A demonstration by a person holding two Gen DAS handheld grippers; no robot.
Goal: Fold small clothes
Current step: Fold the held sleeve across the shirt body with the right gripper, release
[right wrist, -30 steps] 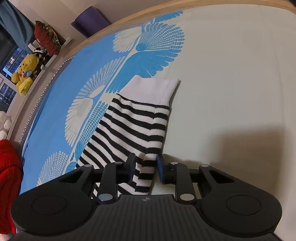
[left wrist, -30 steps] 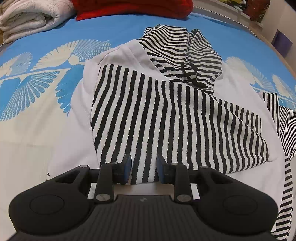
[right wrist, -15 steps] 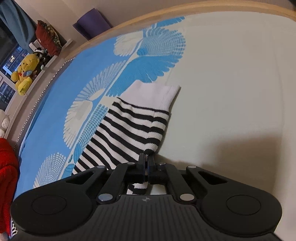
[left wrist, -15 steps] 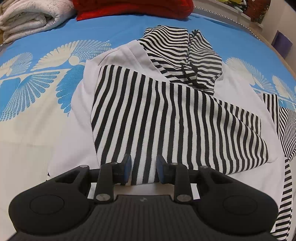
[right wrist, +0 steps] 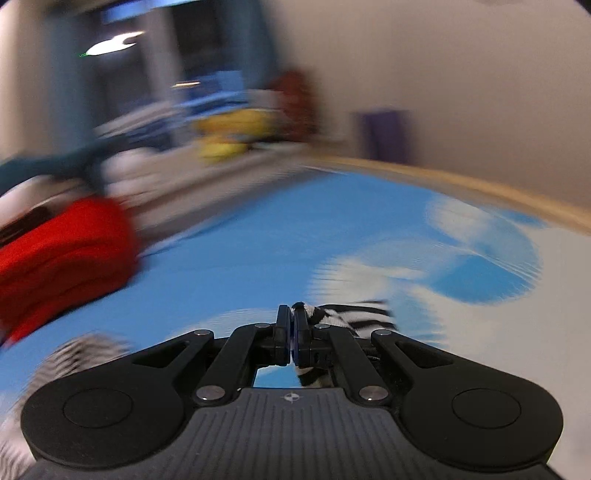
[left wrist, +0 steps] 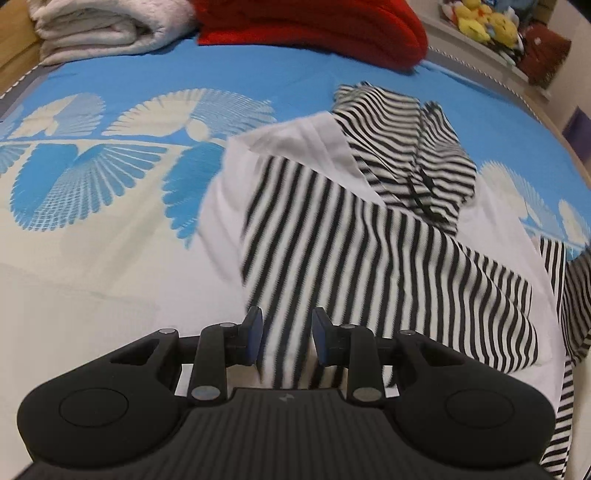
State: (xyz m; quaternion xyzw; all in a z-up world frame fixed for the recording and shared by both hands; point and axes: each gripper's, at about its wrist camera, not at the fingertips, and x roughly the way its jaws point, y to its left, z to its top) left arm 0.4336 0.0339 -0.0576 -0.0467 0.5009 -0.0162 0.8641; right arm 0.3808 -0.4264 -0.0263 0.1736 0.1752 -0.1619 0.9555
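Note:
A black-and-white striped hooded top lies on the bed, its left sleeve folded across the white body, the hood at the far side. My left gripper is open, with the folded sleeve's end between its pads, not pinched. My right gripper is shut on the striped right sleeve, lifted off the bed; the sleeve hangs at the right of the fingers. The right wrist view is heavily blurred. The raised sleeve shows at the right edge of the left wrist view.
The bed has a blue and cream fan-print cover. A red blanket and a folded white blanket lie at the far side. Plush toys sit on a shelf beyond. The wooden bed edge runs along the right.
My right gripper shut on the striped sleeve, then lifted it and swung up and towards the garment. My left gripper stayed open and shifted slightly right over the folded sleeve.

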